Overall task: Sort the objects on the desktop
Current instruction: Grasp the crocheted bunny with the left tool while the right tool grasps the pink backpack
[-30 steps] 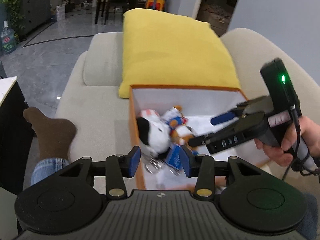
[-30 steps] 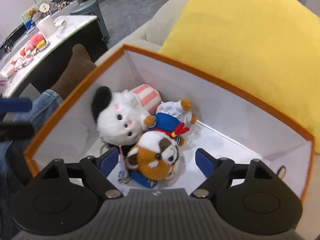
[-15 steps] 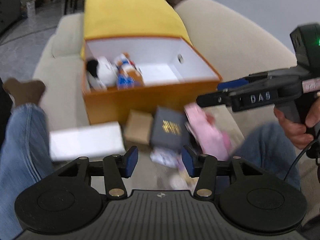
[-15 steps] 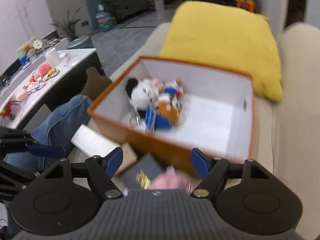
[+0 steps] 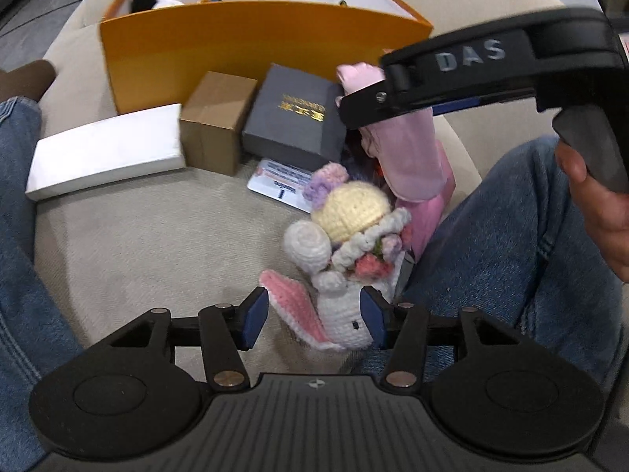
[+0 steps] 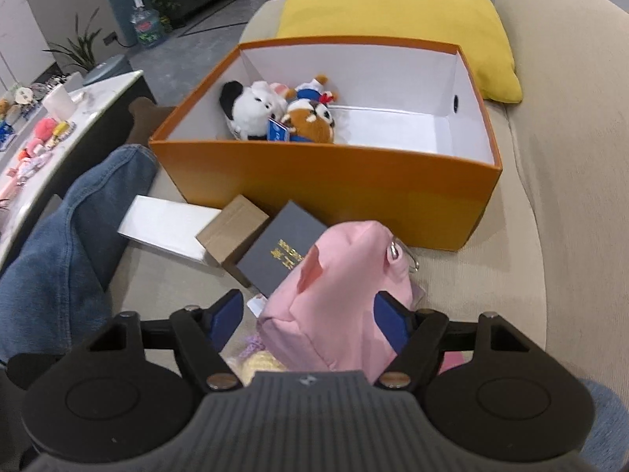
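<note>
An orange box point(image 6: 326, 181) on the beige sofa holds a black-and-white plush point(image 6: 251, 108) and a brown plush point(image 6: 310, 124). In front of it lie a white box point(image 5: 106, 149), a brown carton point(image 5: 216, 120), a grey box point(image 5: 297, 112), a card point(image 5: 281, 185), a pink pouch point(image 6: 338, 295) and a crocheted bunny doll point(image 5: 342, 275). My left gripper point(image 5: 312, 320) is open, its pads on either side of the bunny's head. My right gripper point(image 6: 308, 320) is open around the pink pouch, which also shows in the left wrist view point(image 5: 409, 157).
A yellow cushion point(image 6: 393, 4) lies behind the box. The person's jeans-clad legs point(image 5: 511, 251) flank the objects on both sides. A white-topped table point(image 6: 47, 126) with small items stands at the left. The box's right half is bare white floor point(image 6: 409, 128).
Both grippers have pulled back from the orange box and dropped low to the loose objects. The left now straddles the bunny doll, the right straddles the pink pouch.
</note>
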